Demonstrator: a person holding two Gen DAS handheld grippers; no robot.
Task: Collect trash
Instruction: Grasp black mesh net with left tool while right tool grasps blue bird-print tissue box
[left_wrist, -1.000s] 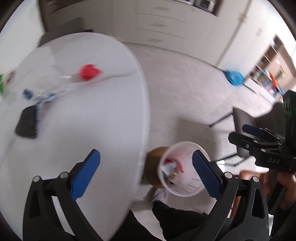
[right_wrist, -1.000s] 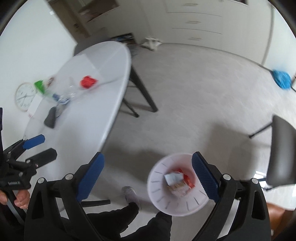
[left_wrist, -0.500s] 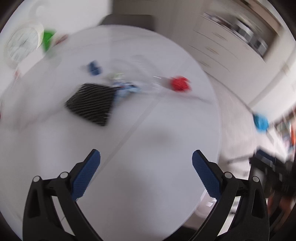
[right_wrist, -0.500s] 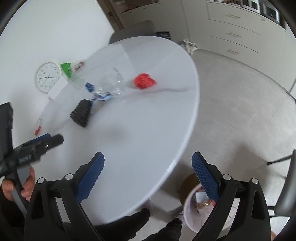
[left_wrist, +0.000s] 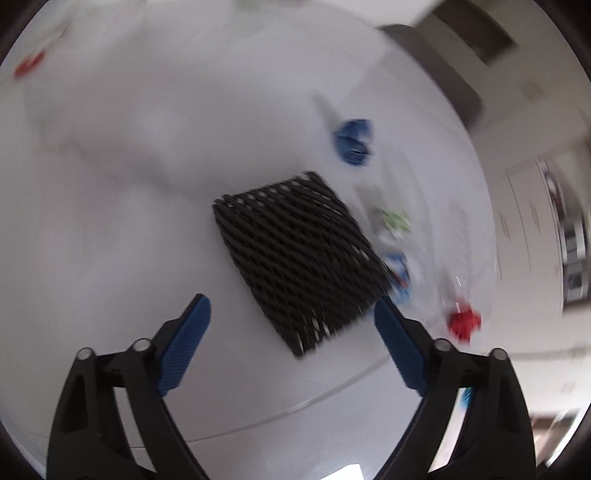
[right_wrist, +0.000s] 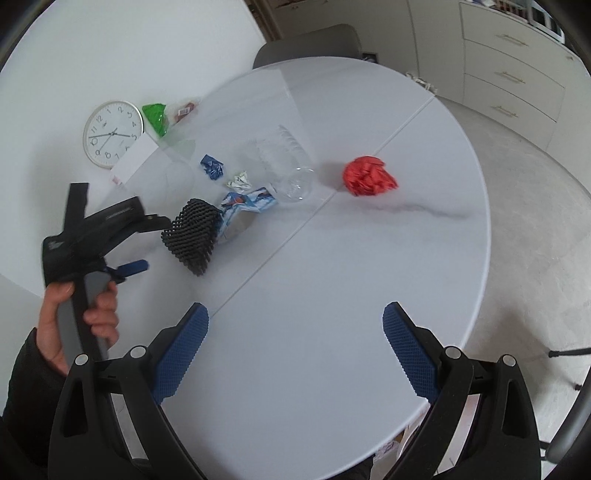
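The left gripper (left_wrist: 291, 314) hung with its blue fingers (left_wrist: 184, 343) spread wide and nothing between them. The black net (left_wrist: 299, 254) lay flat on the bench (left_wrist: 110, 221) just past the tips, toward 12 o'clock, with bare white top between its near corner and the fingers. In the right wrist view the left gripper (right_wrist: 147, 243) stood at 9 o'clock, one finger tip close against the net (right_wrist: 192, 236); whether they touched could not be told.

The right gripper (right_wrist: 295, 325) was also wide open and held nothing, poised over a broad bare stretch of bench (right_wrist: 332, 295). The bench's round edge curved from 1 o'clock down to 5 o'clock, floor (right_wrist: 535, 221) beyond it. A seam (right_wrist: 288, 240) crossed the top from 7 o'clock toward 1 o'clock.

The remaining trash sat past the net, around 11 to 12 o'clock: a blue-and-white wrapper (right_wrist: 251, 203) touching the net, a small white wad (right_wrist: 240, 181), a blue wad (right_wrist: 212, 166), a clear bottle (right_wrist: 288, 166) on its side, and a red wad (right_wrist: 369, 175) alone right of the seam, with open bench around it. A green bag (right_wrist: 155, 118) lay at the far rim beside a clock (right_wrist: 112, 133).

The left wrist view was motion-blurred: the blue wad (left_wrist: 352, 142) and red wad (left_wrist: 463, 323) showed only as smears, and the bottle could barely be made out. A chair (right_wrist: 310, 44) was half hidden behind the far edge.
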